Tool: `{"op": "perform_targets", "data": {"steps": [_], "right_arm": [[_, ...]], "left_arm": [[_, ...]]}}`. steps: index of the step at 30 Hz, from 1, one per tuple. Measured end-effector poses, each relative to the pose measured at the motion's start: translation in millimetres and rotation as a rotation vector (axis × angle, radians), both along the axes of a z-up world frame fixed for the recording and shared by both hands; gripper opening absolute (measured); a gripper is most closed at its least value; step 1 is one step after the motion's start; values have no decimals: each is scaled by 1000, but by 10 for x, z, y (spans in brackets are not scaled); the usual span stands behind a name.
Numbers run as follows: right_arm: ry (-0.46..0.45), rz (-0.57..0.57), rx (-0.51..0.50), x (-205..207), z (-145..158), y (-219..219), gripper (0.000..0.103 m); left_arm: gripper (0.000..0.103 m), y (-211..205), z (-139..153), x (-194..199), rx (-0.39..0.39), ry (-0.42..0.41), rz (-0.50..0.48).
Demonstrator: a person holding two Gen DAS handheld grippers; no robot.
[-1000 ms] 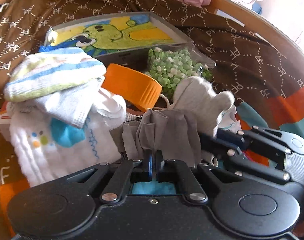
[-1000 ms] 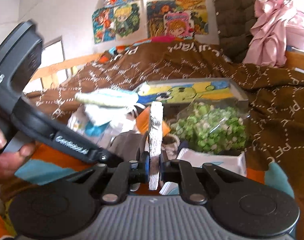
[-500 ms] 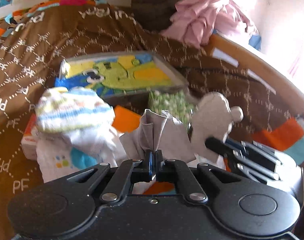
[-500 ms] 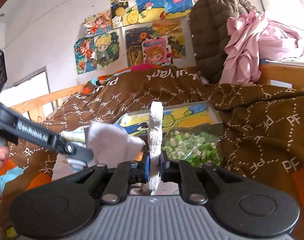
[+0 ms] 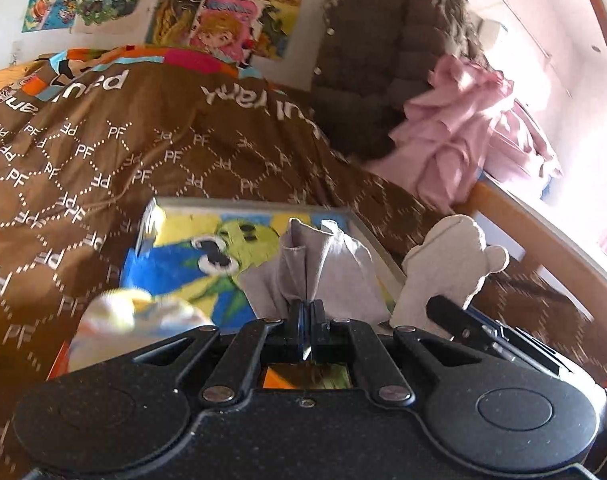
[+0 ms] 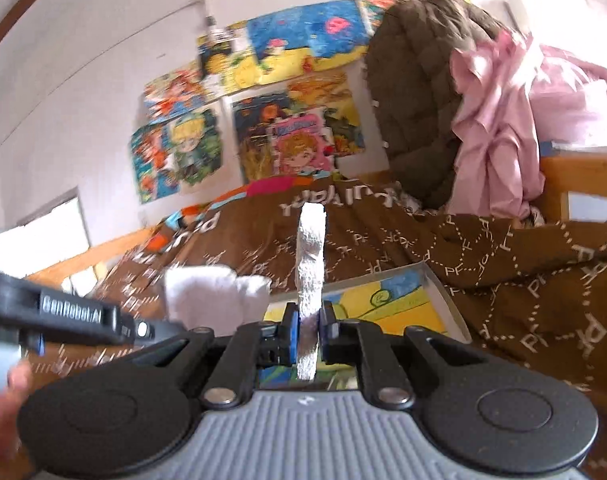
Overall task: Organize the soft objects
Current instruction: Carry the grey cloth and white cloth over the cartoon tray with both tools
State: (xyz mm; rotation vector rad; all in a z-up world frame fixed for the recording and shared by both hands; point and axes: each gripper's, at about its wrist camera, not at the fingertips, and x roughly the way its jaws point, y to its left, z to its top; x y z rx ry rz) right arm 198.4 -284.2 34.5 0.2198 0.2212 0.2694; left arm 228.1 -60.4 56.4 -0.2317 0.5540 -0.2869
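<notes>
My left gripper (image 5: 306, 312) is shut on a grey cloth (image 5: 315, 268) that bunches up above the jaws. To its right, a pale bear-shaped mitten (image 5: 447, 268) stands up, held by the right gripper's dark fingers (image 5: 463, 320). Seen from the right wrist, my right gripper (image 6: 306, 330) is shut on that white fuzzy mitten (image 6: 311, 248), seen edge-on and upright. The left gripper's arm (image 6: 71, 316) comes in from the left with the pale cloth (image 6: 211, 296) at its tip. A striped white soft item (image 5: 135, 312) lies low at the left, blurred.
A flat box with a green cartoon lid (image 5: 207, 248) lies on the brown patterned bedspread (image 5: 103, 160). Pink clothes (image 5: 463, 148) and a brown quilted jacket (image 5: 383, 60) hang at the back right over a wooden bed rail (image 5: 543, 232). A hand (image 6: 3, 408) shows at the lower left.
Both grippers have lifted and tilted upward with their cloths; the pile of soft items, orange lid and green bag have dropped out of view. The wall posters now show.
</notes>
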Motion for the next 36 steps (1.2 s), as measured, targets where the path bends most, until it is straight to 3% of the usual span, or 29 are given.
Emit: {"op": "perform_targets", "data": {"steps": [5, 12, 18, 28, 36], "right_arm": [[34, -55, 29, 467, -144, -5, 11], [97, -39, 114, 864, -428, -24, 11], [137, -17, 102, 980, -505, 21, 11], [230, -40, 33, 1024, -513, 105, 12], [249, -53, 19, 1020, -504, 104, 23]], "left_arm": [[2, 53, -246, 559, -56, 29, 52], [2, 9, -636, 1043, -65, 94, 55], [2, 6, -863, 1138, -52, 146, 41], [3, -51, -938, 1135, -8, 162, -1], [7, -68, -926, 1120, 7, 152, -2]]}}
